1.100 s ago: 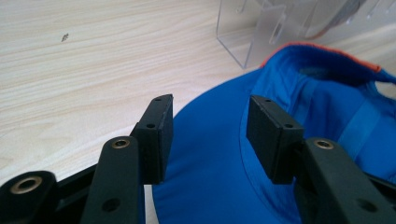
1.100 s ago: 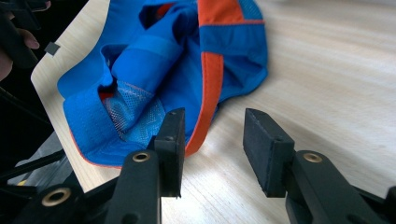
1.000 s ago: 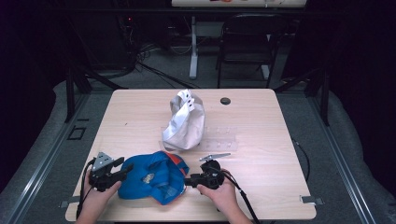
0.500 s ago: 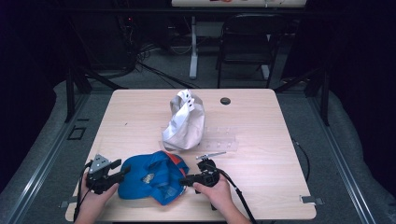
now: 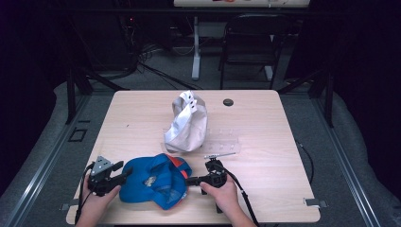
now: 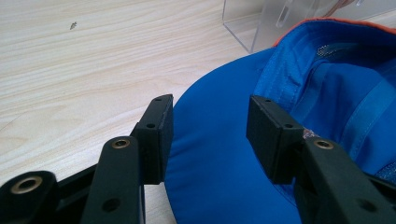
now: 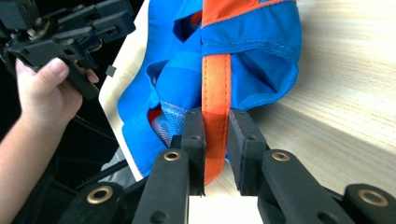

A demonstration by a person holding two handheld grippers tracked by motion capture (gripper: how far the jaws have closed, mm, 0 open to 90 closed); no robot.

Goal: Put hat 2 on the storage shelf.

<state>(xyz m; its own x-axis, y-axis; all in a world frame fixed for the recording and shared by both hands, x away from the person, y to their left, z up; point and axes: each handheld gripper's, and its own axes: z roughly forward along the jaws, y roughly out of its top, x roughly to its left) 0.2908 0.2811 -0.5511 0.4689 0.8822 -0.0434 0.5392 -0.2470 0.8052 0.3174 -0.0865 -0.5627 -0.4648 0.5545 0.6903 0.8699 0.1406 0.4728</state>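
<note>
Near the table's (image 5: 283, 142) front edge, left of centre: blue cap (image 5: 153, 182), long axis left-right between both tools. Right gripper (image 7: 215, 140) clamps its orange strap (image 7: 215, 79). Left gripper (image 6: 210, 135) open, jaws straddling the brim; likely next to close.

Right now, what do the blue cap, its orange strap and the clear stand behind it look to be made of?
Blue cap: thin woven fabric, matte, with stitched seams and a mesh lining; likely a light synthetic. Orange strap: flat fabric band with stitched edges, held between the right gripper jaws. Clear stand: rigid transparent sheet with slots, probably acrylic, though glass cannot be excluded.
</note>
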